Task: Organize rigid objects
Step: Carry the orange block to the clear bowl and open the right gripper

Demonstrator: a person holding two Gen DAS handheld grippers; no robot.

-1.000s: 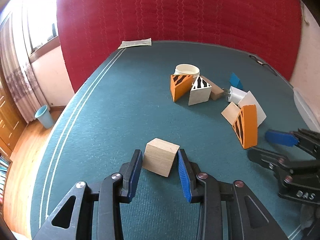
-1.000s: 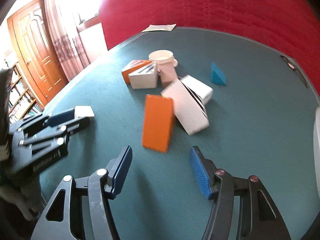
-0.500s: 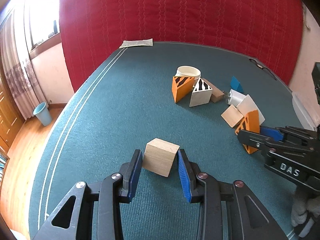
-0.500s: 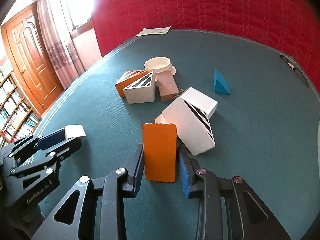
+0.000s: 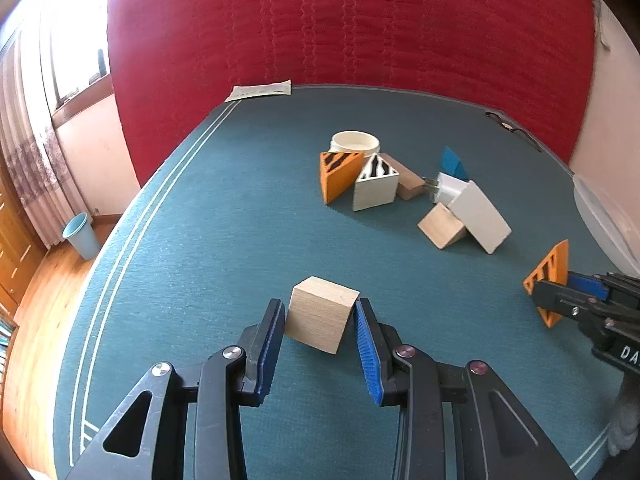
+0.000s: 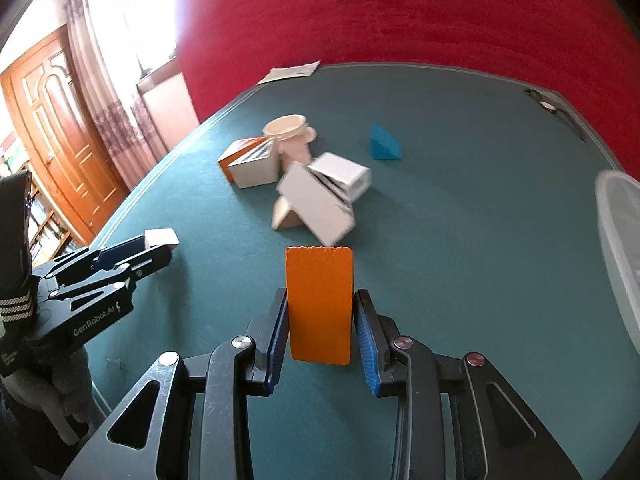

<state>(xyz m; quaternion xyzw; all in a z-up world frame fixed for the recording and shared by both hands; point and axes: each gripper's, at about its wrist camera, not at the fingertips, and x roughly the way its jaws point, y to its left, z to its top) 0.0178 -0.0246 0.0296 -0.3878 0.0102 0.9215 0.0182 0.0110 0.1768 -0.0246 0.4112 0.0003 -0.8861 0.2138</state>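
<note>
Left wrist view, left to right:

- Light blue bin (image 5: 81, 235): on the wooden floor beside the curtain, off the table.
- Green table (image 5: 200, 240): felt-like surface with pale double lines along its left edge; a red padded wall behind.
- Paper sheet (image 5: 260, 90): flat at the far edge of the table.
- Left gripper (image 5: 320, 322): blue-padded fingers clamped on either side of the plain wooden cube (image 5: 322, 314), which sits tilted between them, near the front of the table.
- White round bowl (image 5: 354, 142): far centre, just behind an orange striped wedge (image 5: 338, 174) and a white striped wedge (image 5: 376, 186); a brown block (image 5: 408, 182) touches the white one.
- Blue wedge (image 5: 453, 162): behind a white charger-like item (image 5: 448, 188).
- Wooden wedge (image 5: 442, 226): leaning against a white slab (image 5: 480, 216).
- Orange tiger-striped wedge (image 5: 550, 276): at the right edge, pinched in the right gripper (image 5: 560, 292), lifted or resting cannot be told.
- Clear plastic container (image 5: 604, 224): only its rim shows, far right.

Right wrist view, left to right:

- Wooden door (image 6: 56, 120) and bookshelves: far left.
- Left gripper again, with a pale cube top showing at its tips.
- Right gripper (image 6: 320, 324): pads pressed against both flanks of the orange block, which stands upright between them.
- Background pile: blurred.
</note>
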